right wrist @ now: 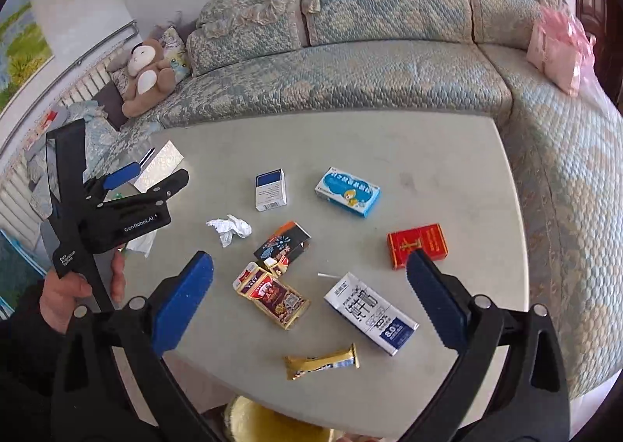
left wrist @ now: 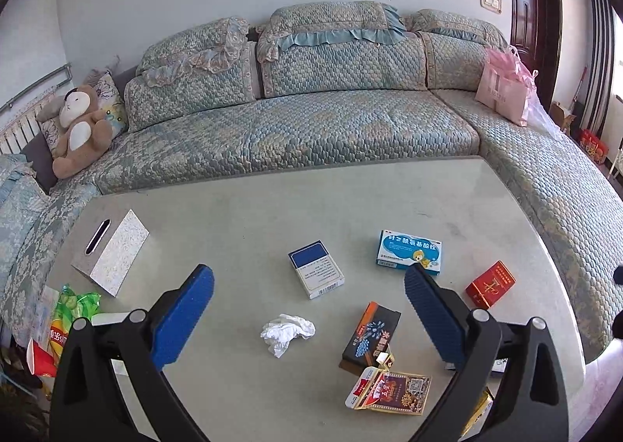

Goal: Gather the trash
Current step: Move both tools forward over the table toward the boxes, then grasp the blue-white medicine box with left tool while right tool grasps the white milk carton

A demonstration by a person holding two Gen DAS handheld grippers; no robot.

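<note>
Right wrist view: milk carton [right wrist: 370,313] lengthwise toward near-right, both hand-held grippers gaping.

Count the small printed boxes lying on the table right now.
6: blue-white pack, cartoon medicine box, red pack, black box, gold-red pack, white carton. Others may be hidden.
</note>
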